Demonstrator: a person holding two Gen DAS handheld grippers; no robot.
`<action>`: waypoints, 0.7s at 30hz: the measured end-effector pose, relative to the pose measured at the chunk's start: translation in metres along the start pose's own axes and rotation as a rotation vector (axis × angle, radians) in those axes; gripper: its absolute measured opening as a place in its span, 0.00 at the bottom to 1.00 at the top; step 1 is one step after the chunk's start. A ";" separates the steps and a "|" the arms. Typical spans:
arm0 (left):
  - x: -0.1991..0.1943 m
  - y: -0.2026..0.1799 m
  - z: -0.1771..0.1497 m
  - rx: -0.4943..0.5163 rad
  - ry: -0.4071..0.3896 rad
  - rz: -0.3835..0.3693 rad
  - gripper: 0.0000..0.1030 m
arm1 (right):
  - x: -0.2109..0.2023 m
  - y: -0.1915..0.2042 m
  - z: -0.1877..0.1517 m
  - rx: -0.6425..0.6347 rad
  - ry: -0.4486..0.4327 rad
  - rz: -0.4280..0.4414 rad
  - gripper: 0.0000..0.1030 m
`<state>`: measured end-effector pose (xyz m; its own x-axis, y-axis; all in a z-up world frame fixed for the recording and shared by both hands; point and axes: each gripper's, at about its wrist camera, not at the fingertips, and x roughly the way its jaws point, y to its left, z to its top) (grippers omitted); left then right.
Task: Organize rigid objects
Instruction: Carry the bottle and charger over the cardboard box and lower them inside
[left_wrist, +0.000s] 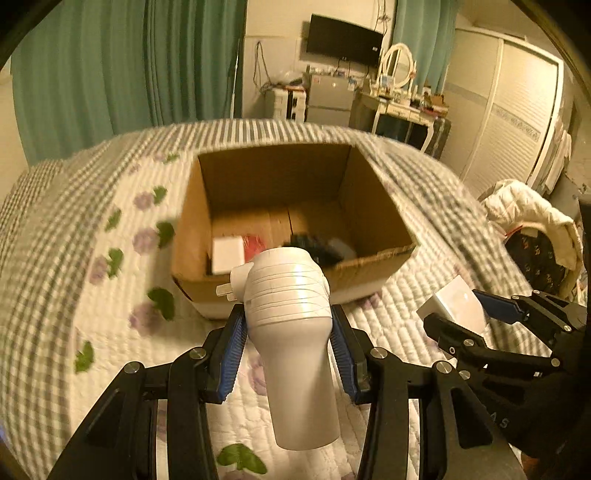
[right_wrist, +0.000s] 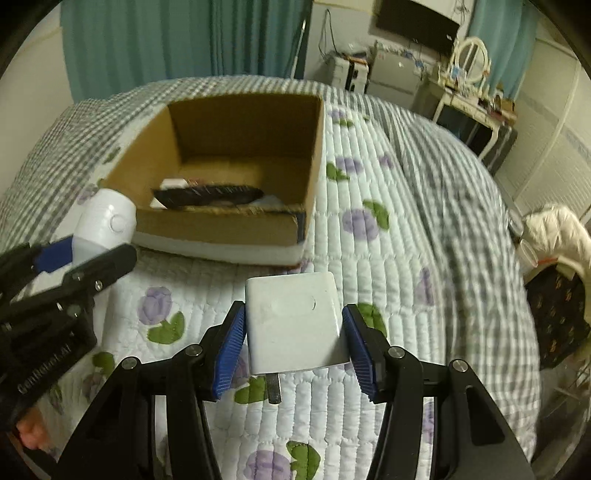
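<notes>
Hair dryer (left_wrist: 291, 332) and charger block (right_wrist: 293, 325) are both held up over the quilted bed (right_wrist: 388, 266), short of the cardboard box (right_wrist: 236, 225). The left gripper (left_wrist: 288, 339) pinches the dryer across its ribbed body, its jaws pressed against either side; the right gripper (right_wrist: 293, 347) pinches the block the same way. This looks like the carry step: next, each load needs lifting over the box's near wall before release (a brush and a small white box already lie inside). The dryer's long axis runs along the fingers, its handle end toward the camera. The block's prong points down.
</notes>
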<state>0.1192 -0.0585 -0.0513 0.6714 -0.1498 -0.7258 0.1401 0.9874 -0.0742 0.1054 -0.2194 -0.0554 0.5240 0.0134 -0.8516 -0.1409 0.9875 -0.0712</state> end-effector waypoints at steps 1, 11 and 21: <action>-0.006 0.003 0.004 0.002 -0.011 -0.001 0.44 | -0.007 0.001 0.004 0.004 -0.011 0.012 0.51; -0.055 0.020 0.036 0.030 -0.102 0.014 0.44 | -0.072 0.009 0.047 -0.015 -0.121 0.014 0.51; -0.063 0.031 0.073 0.074 -0.169 0.057 0.44 | -0.100 0.020 0.095 -0.043 -0.214 0.015 0.51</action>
<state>0.1349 -0.0218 0.0420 0.7916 -0.1061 -0.6018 0.1468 0.9890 0.0188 0.1300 -0.1856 0.0776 0.6871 0.0660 -0.7236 -0.1833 0.9794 -0.0848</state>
